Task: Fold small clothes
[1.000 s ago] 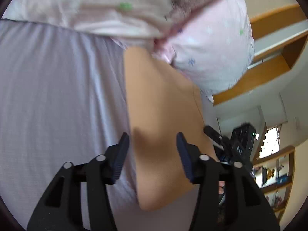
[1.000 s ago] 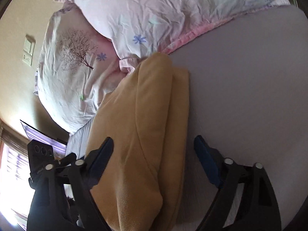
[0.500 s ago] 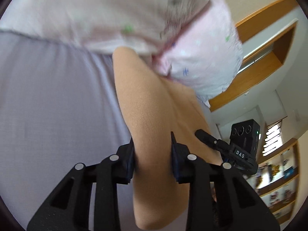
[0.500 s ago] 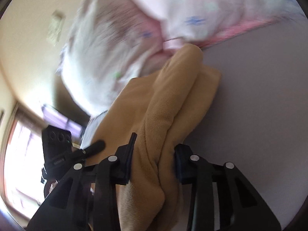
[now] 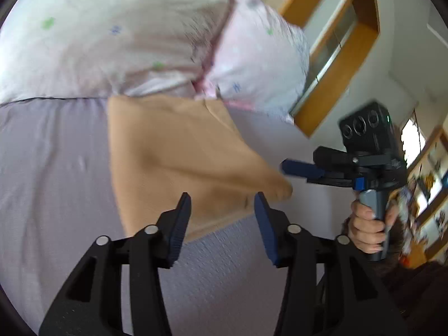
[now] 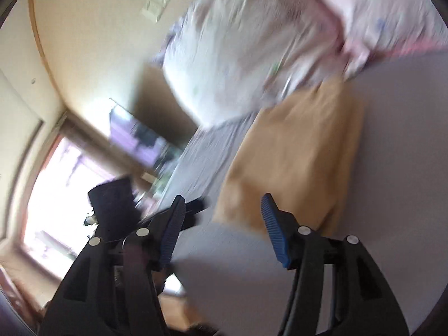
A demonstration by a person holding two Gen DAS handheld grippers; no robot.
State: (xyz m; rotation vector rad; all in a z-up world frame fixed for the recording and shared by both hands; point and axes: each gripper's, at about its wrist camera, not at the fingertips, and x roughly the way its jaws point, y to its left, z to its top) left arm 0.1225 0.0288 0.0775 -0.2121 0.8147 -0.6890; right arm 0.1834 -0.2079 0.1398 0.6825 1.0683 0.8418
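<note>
Left wrist view shows the left gripper (image 5: 222, 215) with its two fingers apart and nothing between them. It hangs just above the near edge of the tan cloth (image 5: 173, 154). The cloth lies folded on the bed (image 5: 50, 173), which has a pale purple sheet. The far edge of the cloth touches the pink and white pillows (image 5: 134, 36) at the head of the bed. One corner of the cloth sticks up a little on the right side. The right gripper (image 5: 301, 168) is near that corner, and a hand (image 5: 366, 226) holds its handle. A wooden frame (image 5: 344, 53) is on the wall behind it.

In the right wrist view the picture is blurry. The right gripper (image 6: 222, 224) has its fingers apart too, and it holds nothing. The tan cloth (image 6: 296, 162) lies ahead of it on the bed (image 6: 397, 196), just beside the pillows (image 6: 252, 44). The left gripper (image 6: 114, 201) is a dark blur at the left. A bright window (image 6: 61, 204) shines behind it.
</note>
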